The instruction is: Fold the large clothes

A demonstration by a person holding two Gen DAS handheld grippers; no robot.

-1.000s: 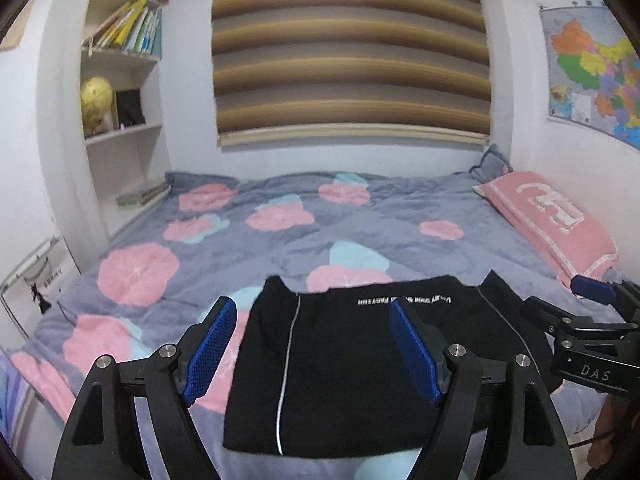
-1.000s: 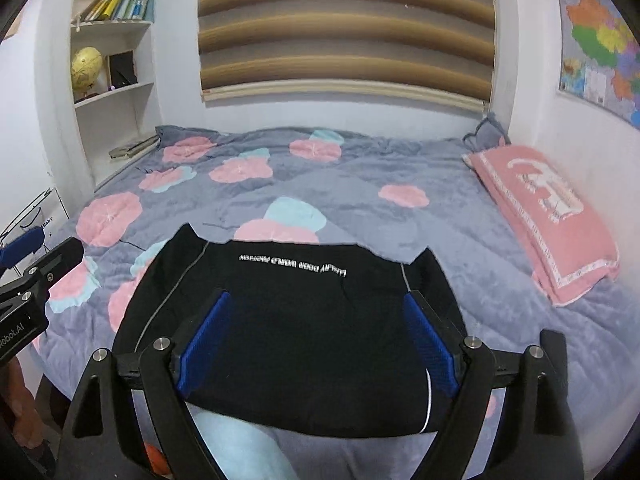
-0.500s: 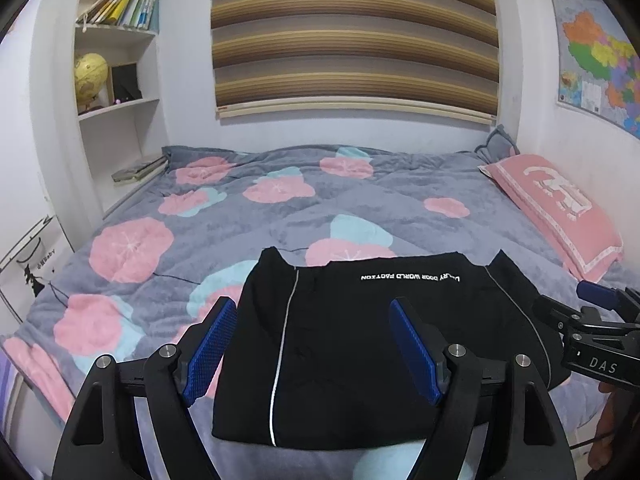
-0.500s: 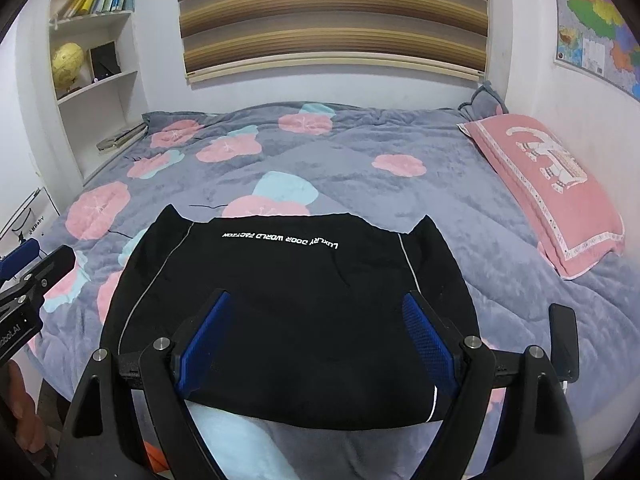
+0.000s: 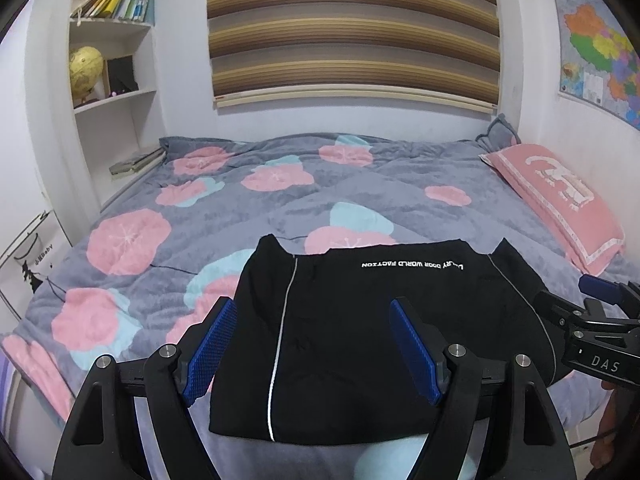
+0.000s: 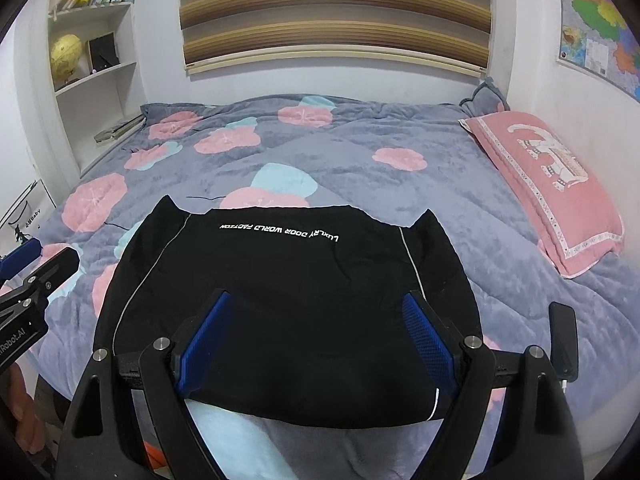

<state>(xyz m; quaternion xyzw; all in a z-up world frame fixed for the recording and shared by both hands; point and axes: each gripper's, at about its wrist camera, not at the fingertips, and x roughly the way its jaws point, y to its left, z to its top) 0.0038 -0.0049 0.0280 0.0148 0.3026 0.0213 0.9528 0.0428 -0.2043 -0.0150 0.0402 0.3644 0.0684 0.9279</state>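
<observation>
Black garment (image 5: 360,332) lies folded flat on the quilt (image 5: 248,208), at the near edge of the bed. White print across its far edge, upside down to me: "LUXURY DOOR WORLD FACTION". 2 thin pale stripes run front to back, 1 near each side.

My left gripper (image 5: 314,354) hangs above the garment's left part, jaws wide apart, blue pads bare, nothing held. My right gripper (image 6: 316,344) hangs above the right part, equally spread, also holding nothing. From the left view, the right tool's body shows at the right edge, marked "DAS". From the right view, the left tool shows at the left edge, marked "Robot.AI", first letters cut off.

Pink pillow (image 6: 552,184) with a white elephant motif lies right of the garment, well apart. Map (image 5: 600,52) on the right wall; its text too small to read. Bag (image 5: 32,256) at left reads "Baby".
</observation>
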